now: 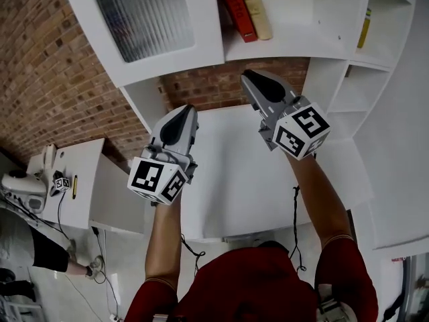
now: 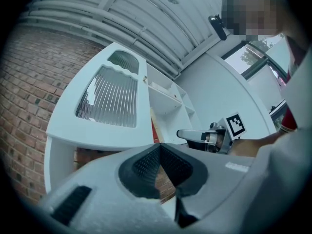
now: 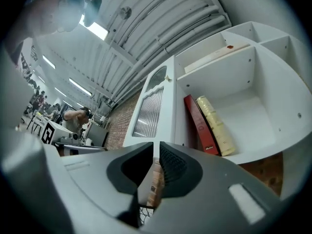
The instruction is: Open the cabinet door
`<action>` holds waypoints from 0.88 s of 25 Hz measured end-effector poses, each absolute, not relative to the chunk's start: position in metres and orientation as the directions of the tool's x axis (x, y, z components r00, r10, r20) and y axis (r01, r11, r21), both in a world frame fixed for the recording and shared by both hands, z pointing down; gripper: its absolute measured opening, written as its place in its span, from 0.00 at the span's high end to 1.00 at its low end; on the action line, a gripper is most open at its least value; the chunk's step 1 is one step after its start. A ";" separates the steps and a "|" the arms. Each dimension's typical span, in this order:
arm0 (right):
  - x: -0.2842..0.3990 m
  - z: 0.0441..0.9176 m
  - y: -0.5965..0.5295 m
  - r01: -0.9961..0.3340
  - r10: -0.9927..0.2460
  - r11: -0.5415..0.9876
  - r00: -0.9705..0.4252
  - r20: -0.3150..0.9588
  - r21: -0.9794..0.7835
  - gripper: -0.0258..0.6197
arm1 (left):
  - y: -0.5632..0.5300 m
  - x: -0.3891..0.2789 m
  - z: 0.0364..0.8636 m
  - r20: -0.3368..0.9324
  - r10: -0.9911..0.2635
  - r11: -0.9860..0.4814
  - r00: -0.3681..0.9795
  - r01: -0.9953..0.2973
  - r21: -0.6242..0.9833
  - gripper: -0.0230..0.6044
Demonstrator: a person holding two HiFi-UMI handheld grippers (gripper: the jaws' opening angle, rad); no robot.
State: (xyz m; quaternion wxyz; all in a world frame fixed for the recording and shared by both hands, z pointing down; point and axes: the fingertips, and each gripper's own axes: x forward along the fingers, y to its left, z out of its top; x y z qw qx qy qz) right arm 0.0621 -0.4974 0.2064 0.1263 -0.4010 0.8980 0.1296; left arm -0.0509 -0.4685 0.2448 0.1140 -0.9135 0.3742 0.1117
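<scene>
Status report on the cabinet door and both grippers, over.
Left gripper shut, empty. Right gripper barely apart, empty. Cabinet door stands open, books showing. Nothing in the way.

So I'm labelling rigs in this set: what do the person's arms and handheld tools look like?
The left claw and right claw are grey shells with black ribbed pads. Each carries a white cube with black square markers. Red short sleeves; a thin black cable hangs by the right arm.

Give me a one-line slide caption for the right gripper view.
Right tool, jaws barely apart and empty, aimed at the ribbed-glass cabinet door beside a red book and a tan book.
</scene>
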 end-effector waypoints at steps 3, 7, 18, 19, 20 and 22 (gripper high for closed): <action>0.062 0.199 -0.513 -0.738 -0.672 0.660 -0.662 -0.331 0.138 0.89 | -0.479 -0.050 0.244 -0.290 -0.679 -0.671 0.674 -0.730 -0.126 0.96; 0.056 0.190 -0.530 -0.722 -0.658 0.675 -0.683 -0.318 0.153 0.86 | -0.489 -0.051 0.248 -0.281 -0.704 -0.648 0.652 -0.752 -0.122 0.96; 0.036 0.168 -0.567 -0.696 -0.645 0.694 -0.715 -0.271 0.184 0.78 | -0.499 -0.058 0.251 -0.281 -0.739 -0.602 0.613 -0.787 -0.136 0.96; 0.036 0.164 -0.569 -0.696 -0.645 0.693 -0.715 -0.270 0.186 0.78 | -0.500 -0.060 0.250 -0.283 -0.740 -0.598 0.610 -0.790 -0.137 0.96; 0.036 0.159 -0.571 -0.696 -0.646 0.694 -0.715 -0.267 0.186 0.77 | -0.500 -0.061 0.247 -0.285 -0.742 -0.596 0.607 -0.791 -0.136 0.96; 0.033 0.151 -0.574 -0.693 -0.647 0.699 -0.719 -0.256 0.178 0.76 | -0.500 -0.063 0.242 -0.286 -0.742 -0.595 0.606 -0.792 -0.134 0.96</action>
